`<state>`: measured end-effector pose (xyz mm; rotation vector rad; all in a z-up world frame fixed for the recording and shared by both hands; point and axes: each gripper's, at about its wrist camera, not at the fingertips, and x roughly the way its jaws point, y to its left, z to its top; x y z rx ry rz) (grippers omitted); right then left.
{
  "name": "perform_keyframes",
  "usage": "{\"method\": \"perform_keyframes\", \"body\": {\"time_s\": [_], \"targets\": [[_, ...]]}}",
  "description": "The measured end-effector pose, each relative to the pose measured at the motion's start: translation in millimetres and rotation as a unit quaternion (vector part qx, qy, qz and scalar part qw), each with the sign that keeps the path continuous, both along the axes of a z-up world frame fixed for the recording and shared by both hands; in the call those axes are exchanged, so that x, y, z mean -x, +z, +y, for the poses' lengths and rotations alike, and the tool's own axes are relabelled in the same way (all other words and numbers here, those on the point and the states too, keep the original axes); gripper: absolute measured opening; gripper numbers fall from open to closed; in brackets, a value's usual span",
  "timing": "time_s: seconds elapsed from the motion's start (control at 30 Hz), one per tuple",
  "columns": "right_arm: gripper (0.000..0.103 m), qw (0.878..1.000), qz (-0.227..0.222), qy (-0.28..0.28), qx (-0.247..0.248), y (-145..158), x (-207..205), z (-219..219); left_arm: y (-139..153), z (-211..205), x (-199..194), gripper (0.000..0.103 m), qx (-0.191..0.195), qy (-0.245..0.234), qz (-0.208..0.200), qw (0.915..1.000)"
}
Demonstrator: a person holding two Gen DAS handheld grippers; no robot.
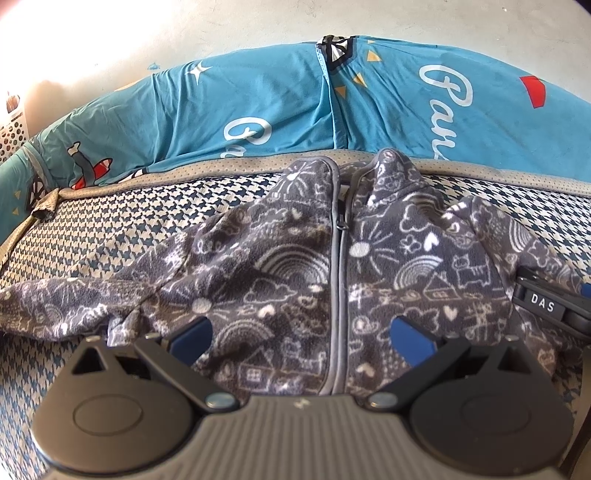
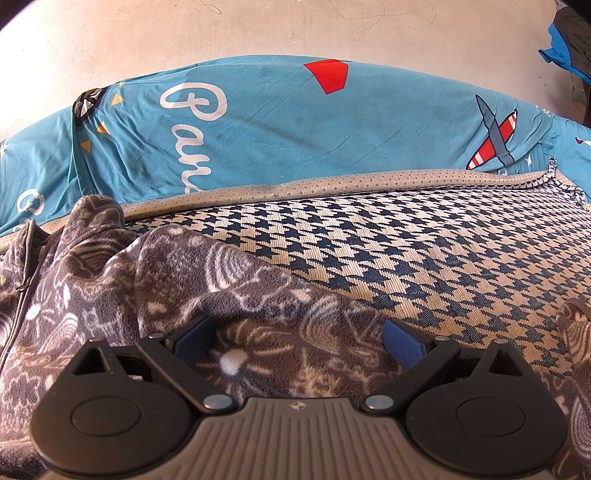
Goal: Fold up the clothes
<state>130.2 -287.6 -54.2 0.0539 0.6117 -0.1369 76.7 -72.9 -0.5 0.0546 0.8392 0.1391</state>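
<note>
The jacket (image 1: 314, 266) lies front-up on the houndstooth mat (image 1: 110, 236), zip (image 1: 338, 258) shut and running straight away from the left gripper (image 1: 301, 332), collar at the far end near the mat's dotted border. So its long axis follows the left gripper's line of sight, and that gripper hovers just over the hem, astride the zip, jaws spread wide and holding nothing.

The right gripper (image 2: 297, 341) sits off to the jacket's right side, over the sleeve (image 2: 258, 295) there, jaws equally wide and empty (whether its pads touch the fleece is not clear). It is the nearer one for that sleeve, which probably folds inward across the zip. The other sleeve (image 1: 74, 299) trails out to the left, well apart from both.

Beyond the mat lies a blue printed quilt (image 2: 295, 129), bunched against a pale wall (image 2: 295, 29). The fleece looks thick and soft.
</note>
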Motion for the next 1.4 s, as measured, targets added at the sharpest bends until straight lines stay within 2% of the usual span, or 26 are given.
{"method": "perform_keyframes", "body": {"time_s": [1.4], "targets": [[0.098, 1.0, 0.0, 0.0, 0.0, 0.5, 0.1, -0.2, 4.7, 4.2, 2.6, 0.103, 0.007, 0.002, -0.008, 0.9999]]}}
